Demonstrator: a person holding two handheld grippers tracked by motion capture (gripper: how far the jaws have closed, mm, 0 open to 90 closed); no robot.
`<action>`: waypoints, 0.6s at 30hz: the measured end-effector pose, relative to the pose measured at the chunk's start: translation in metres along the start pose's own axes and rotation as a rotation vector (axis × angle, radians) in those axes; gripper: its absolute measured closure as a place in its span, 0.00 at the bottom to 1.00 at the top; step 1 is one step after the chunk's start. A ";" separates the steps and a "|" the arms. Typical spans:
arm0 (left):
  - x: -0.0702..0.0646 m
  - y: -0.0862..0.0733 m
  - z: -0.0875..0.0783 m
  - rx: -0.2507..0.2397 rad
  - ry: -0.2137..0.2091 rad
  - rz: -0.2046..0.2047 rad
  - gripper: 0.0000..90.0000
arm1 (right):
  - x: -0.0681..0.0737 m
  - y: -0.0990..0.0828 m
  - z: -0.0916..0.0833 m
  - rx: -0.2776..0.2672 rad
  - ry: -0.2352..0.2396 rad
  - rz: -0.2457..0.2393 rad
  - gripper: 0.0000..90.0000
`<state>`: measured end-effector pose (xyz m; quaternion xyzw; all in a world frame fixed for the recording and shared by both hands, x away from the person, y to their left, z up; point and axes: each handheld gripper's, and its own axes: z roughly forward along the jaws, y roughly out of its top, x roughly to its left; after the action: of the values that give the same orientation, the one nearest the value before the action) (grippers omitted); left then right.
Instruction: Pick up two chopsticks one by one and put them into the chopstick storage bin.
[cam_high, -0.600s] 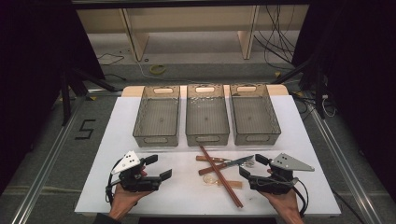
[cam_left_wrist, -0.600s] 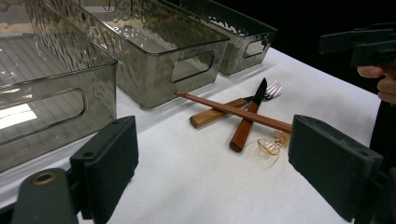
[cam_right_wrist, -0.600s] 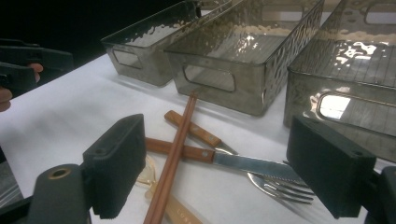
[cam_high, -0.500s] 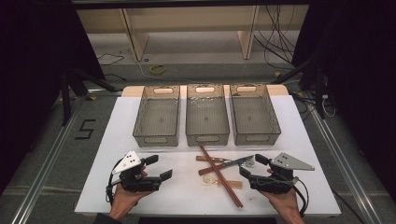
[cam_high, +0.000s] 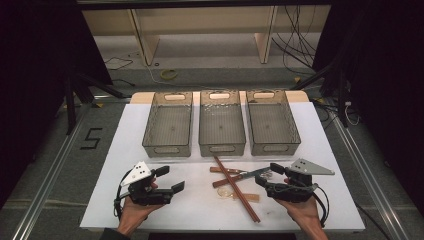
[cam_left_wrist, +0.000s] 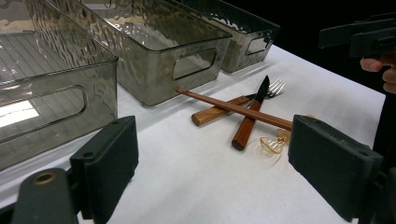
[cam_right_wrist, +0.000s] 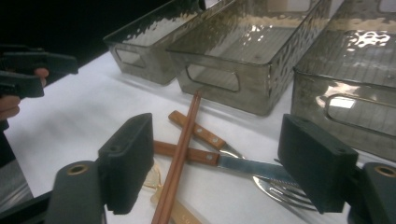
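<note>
A pair of brown chopsticks (cam_high: 235, 188) lies across a wood-handled knife (cam_high: 226, 181) and a wood-handled fork (cam_high: 223, 170) on the white table, just in front of the middle bin. Beside them is a small clear plastic piece (cam_high: 227, 194). My left gripper (cam_high: 170, 179) rests open at the front left, pointing at the pile from well short of it. My right gripper (cam_high: 269, 176) is open at the front right, its jaws close to the fork tines and knife blade. In the right gripper view the chopsticks (cam_right_wrist: 180, 158) and knife (cam_right_wrist: 219, 161) lie between the open jaws (cam_right_wrist: 219, 163), untouched.
Three smoked clear bins stand in a row behind the cutlery: left (cam_high: 167, 149), middle (cam_high: 222, 148), right (cam_high: 274, 148), all showing bare floors. White table surface (cam_high: 125, 130) extends to both sides of the bins. Dark floor and cables lie beyond the table.
</note>
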<state>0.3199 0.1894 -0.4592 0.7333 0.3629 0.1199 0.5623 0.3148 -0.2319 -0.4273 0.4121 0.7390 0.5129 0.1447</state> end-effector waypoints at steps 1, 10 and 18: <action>0.000 0.000 0.000 0.001 0.002 -0.002 0.17 | 0.000 0.003 0.001 0.017 0.003 -0.004 0.32; 0.001 -0.001 0.001 0.005 0.002 -0.003 0.17 | 0.005 0.022 0.021 0.158 0.042 -0.027 0.42; 0.001 -0.001 0.001 0.002 0.004 -0.007 0.17 | 0.014 0.020 0.049 0.319 0.050 -0.042 0.49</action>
<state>0.3211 0.1894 -0.4603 0.7323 0.3667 0.1192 0.5612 0.3471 -0.1873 -0.4278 0.4016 0.8229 0.3958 0.0696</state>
